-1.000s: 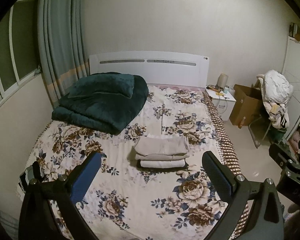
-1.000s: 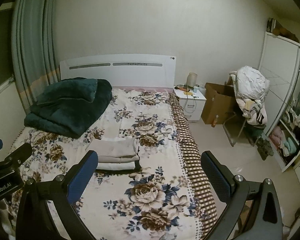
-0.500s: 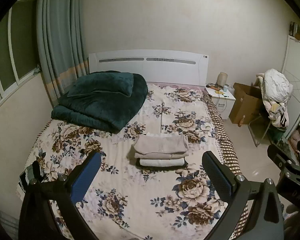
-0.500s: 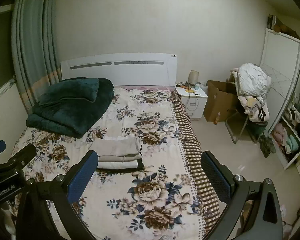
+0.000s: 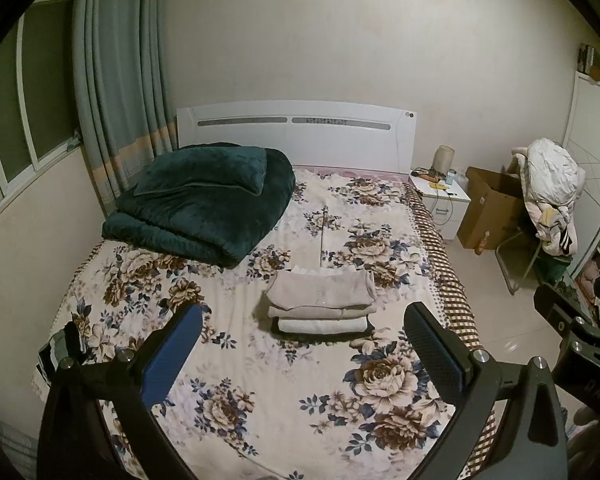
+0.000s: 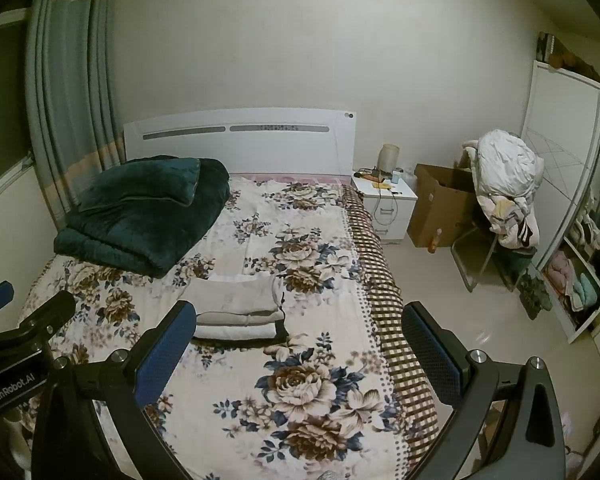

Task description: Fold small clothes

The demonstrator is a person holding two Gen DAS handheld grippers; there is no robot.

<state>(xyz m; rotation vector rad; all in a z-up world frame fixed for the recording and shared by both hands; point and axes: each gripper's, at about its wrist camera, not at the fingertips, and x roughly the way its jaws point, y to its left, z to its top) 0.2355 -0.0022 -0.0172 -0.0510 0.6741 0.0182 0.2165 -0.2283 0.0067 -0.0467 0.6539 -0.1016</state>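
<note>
A neat stack of folded small clothes [image 5: 322, 304] lies in the middle of the floral bed [image 5: 236, 360]: beige pieces on top, a white one under them, a dark one at the bottom. It also shows in the right wrist view [image 6: 238, 312]. My left gripper [image 5: 304, 356] is open and empty, held well back above the foot of the bed. My right gripper [image 6: 296, 354] is open and empty too, beside the left one and toward the bed's right edge. Nothing touches the stack.
A folded dark green quilt [image 5: 204, 204] lies at the bed's head left. A white nightstand [image 6: 384, 204], a cardboard box [image 6: 440, 208] and a chair heaped with clothes [image 6: 504, 184] stand to the right. An open wardrobe [image 6: 580, 248] is at far right.
Both grippers have drawn back and up from the bed, so the stack looks smaller and farther. Both stay open and empty.
</note>
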